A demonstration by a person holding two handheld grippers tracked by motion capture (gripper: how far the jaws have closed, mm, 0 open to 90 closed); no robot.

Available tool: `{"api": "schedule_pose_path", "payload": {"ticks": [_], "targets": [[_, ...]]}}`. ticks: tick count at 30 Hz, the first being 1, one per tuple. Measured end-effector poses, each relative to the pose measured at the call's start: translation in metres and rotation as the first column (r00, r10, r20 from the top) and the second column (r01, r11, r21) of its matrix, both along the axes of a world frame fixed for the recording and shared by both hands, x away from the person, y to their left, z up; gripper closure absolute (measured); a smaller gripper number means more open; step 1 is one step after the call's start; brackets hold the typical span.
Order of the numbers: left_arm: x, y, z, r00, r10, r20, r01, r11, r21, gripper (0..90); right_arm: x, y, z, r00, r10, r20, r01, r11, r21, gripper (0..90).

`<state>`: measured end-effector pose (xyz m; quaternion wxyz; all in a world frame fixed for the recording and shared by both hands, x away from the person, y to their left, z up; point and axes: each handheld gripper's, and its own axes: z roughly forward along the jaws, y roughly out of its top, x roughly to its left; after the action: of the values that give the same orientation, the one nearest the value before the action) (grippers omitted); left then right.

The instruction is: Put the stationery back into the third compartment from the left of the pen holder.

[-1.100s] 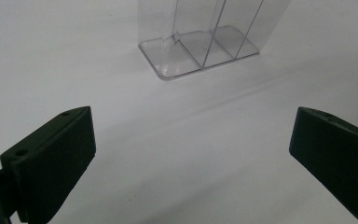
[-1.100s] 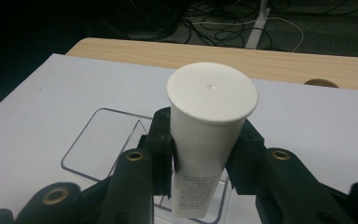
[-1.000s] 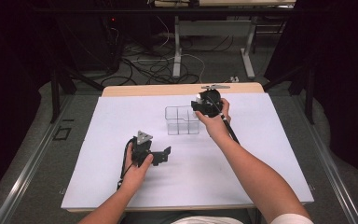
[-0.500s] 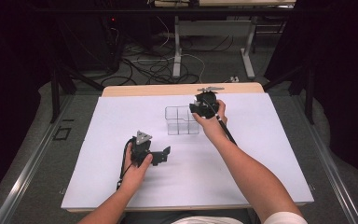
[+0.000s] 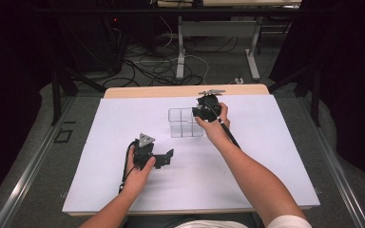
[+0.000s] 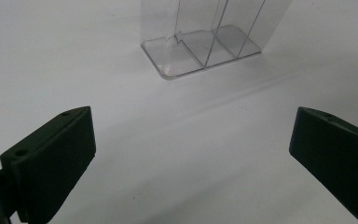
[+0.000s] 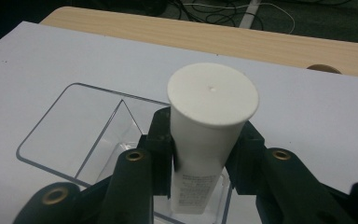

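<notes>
A clear plastic organizer (image 5: 183, 122) with several compartments stands upright near the middle of the white mat (image 5: 266, 142). My right gripper (image 5: 200, 113) hovers at its right end, shut on a white tube (image 7: 209, 121). The tube's wide flat cap points up and its lower end dips into the organizer's (image 7: 70, 126) right compartment. The black jaws of the right gripper (image 7: 200, 154) press on the tube from both sides. My left gripper (image 5: 166, 156) rests on the mat in front of the organizer (image 6: 200, 46). The left gripper (image 6: 191, 158) is open, with only bare mat between its jaws.
The mat covers a wooden table whose bare far edge (image 5: 185, 90) shows behind the organizer. A round hole (image 7: 324, 68) sits in that wood strip. Cables (image 5: 171, 66) and desk legs lie on the dark floor beyond. Metal rails run along both sides of the table.
My right gripper has shifted slightly left with the tube, closer over the organizer. The left hand and its gripper have stayed where they were.
</notes>
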<state>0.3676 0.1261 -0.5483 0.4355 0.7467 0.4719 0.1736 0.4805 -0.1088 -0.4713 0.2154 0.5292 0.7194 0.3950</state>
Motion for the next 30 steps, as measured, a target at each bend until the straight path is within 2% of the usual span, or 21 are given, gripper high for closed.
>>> {"api": "schedule_pose_path", "payload": {"ticks": [6, 12, 18, 23, 26, 30], "targets": [[0.000, 0.000, 0.000, 1.0000, 0.001, 0.000, -0.001, 1.0000, 0.002, 0.2, -0.002, -0.002, 0.004, 0.9998, 0.006, 0.016, -0.006, 1.000, 0.014, 53.3], [0.000, 0.001, 0.000, 1.0000, 0.002, -0.001, -0.002, 1.0000, 0.002, 0.2, -0.007, -0.006, 0.010, 0.9993, 0.018, 0.032, -0.020, 0.998, 0.062, 40.5], [0.000, 0.000, -0.001, 0.9999, 0.012, -0.006, -0.012, 0.9999, -0.006, 0.2, -0.013, -0.012, 0.018, 0.9986, 0.033, 0.042, -0.036, 0.996, 0.080, 32.2], [0.001, 0.001, -0.001, 0.9999, 0.012, -0.002, -0.012, 0.9999, -0.005, 0.1, -0.019, -0.019, 0.020, 0.9975, 0.053, 0.046, -0.057, 0.995, 0.077, 28.7], [0.001, 0.002, 0.000, 0.9999, 0.009, -0.006, -0.009, 0.9999, 0.008, 0.2, -0.022, -0.024, 0.019, 0.9976, 0.061, 0.033, -0.063, 0.995, 0.071, 24.3], [0.002, 0.002, -0.001, 0.9999, 0.014, -0.003, -0.014, 0.9999, 0.004, 0.2, -0.026, -0.030, 0.018, 0.9970, 0.072, 0.027, -0.073, 0.996, 0.057, 18.1]]}}
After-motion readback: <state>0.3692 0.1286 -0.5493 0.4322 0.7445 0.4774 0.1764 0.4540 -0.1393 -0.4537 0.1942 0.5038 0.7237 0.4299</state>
